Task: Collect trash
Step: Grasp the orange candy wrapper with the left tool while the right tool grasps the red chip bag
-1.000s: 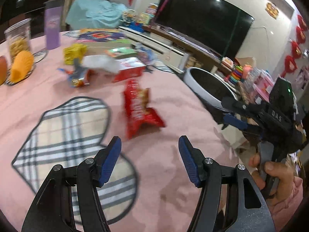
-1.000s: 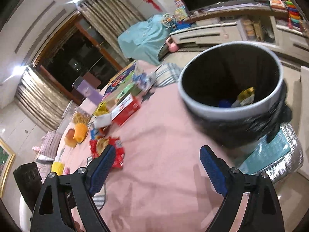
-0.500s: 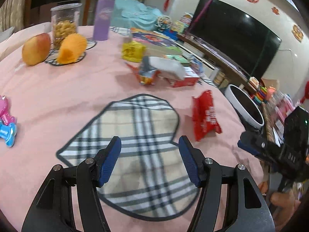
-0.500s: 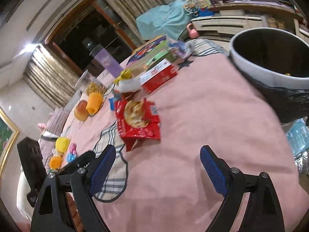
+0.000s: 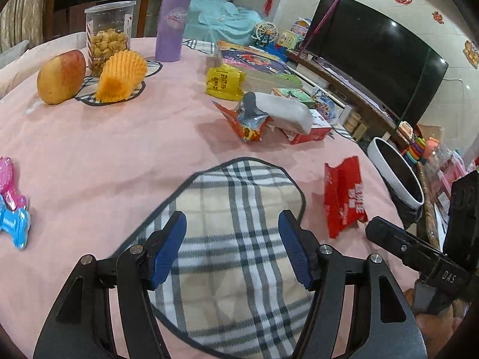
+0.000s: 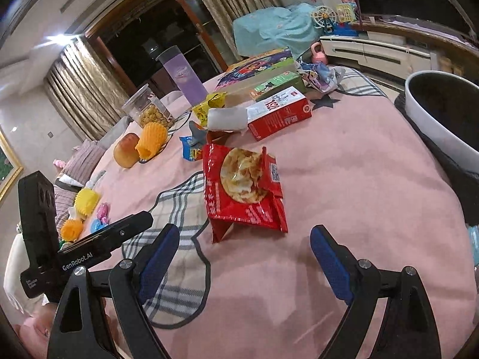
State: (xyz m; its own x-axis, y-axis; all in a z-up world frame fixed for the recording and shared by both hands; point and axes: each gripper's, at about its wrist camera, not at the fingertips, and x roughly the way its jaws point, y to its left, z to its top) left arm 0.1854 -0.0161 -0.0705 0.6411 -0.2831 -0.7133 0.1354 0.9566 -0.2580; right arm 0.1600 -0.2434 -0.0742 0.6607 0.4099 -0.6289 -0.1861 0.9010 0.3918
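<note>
A red snack bag [image 6: 244, 190] lies on the pink tablecloth just ahead of my open, empty right gripper [image 6: 245, 257]; it also shows in the left wrist view [image 5: 344, 196]. An orange-blue wrapper [image 5: 247, 121], a crumpled white tissue [image 5: 287, 110], a yellow packet [image 5: 223, 82] and a red carton [image 6: 278, 113] lie farther back. My left gripper [image 5: 232, 249] is open and empty above a plaid mat [image 5: 239, 239]. The white-rimmed trash bin [image 6: 443, 116] stands beside the table at the right.
An apple [image 5: 61, 76], an orange foam net [image 5: 121, 76], a snack jar [image 5: 109, 37] and a purple tumbler [image 5: 172, 22] stand at the back left. Pink and blue toys [image 5: 12, 206] lie at the left edge. Boxes [image 5: 257, 65] are at the far side.
Both grippers swung left, away from the bin and back over the table. The left one now hovers over the plaid mat; the right one now faces the red snack bag.
</note>
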